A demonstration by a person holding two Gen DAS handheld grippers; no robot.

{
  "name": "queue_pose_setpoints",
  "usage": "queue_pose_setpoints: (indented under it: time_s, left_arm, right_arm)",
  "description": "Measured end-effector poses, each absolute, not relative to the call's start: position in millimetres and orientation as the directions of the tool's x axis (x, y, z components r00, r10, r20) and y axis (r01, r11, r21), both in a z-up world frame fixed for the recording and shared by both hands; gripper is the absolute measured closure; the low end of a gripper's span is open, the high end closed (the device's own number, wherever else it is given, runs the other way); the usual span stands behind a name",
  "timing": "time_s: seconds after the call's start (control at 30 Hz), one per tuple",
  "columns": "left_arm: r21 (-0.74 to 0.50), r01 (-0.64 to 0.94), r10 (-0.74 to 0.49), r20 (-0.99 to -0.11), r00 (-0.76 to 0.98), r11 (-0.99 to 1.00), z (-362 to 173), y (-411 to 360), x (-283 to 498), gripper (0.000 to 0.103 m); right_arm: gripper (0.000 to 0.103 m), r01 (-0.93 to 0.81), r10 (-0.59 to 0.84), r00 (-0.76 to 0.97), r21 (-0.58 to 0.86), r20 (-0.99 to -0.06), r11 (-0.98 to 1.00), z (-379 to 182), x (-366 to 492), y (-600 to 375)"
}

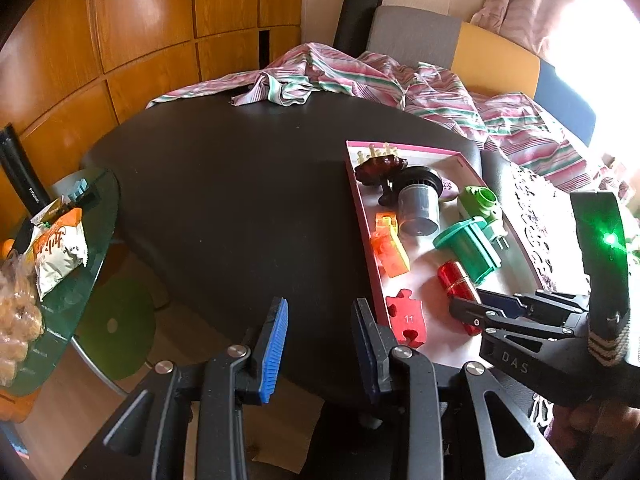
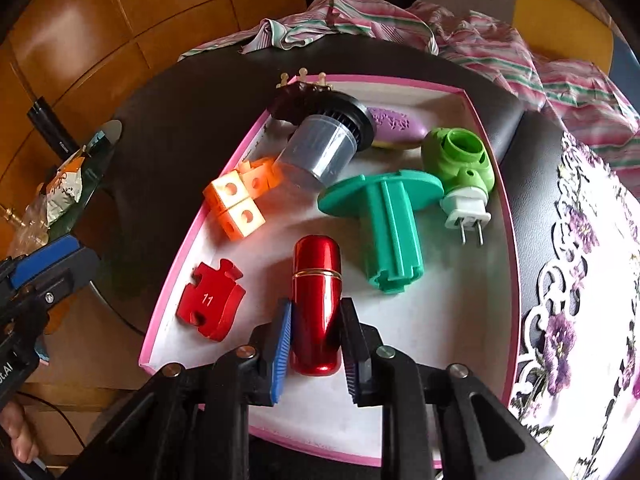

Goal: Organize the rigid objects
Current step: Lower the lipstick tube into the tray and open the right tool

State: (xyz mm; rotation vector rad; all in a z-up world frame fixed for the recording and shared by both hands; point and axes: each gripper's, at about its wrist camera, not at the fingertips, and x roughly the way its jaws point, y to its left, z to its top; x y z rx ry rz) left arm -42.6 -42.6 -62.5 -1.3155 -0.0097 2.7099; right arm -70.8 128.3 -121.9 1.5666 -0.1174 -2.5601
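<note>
The red metal capsule lay on its side near the front of the pink-rimmed tray, its long axis running away from the right tool. That tool was clenched across the capsule's lower half, one blue ribbed pad against each flank. The shell looked glossy and rounded, so it was likely to slip: the grip seemed best kept square across the widest part, below the gold band, and the lift straight up before any turn.

Just left of it sat the red puzzle piece marked 11, apart from the capsule. Ahead stood the teal flanged spool, close enough that a forward swing could have clipped it. Farther back were the orange blocks, the grey filter cup and the green plug-in device.

The left tool hovered over the dark surface beside the tray, jaws parted on nothing. It was free to steady the tray rim if the tray shifted.
</note>
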Motion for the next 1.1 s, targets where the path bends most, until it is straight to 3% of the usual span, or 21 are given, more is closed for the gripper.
queue_pose_setpoints:
  time_s: [1.1]
  left_arm:
    - [-0.015,-0.15,0.106,-0.777,-0.621,-0.989,-52.3,-26.4,-33.2,0.069]
  right_arm:
    - [0.076,0.07,-0.238,-0.46,0.232,-0.856,-0.97,-119.7,-69.8,138.4]
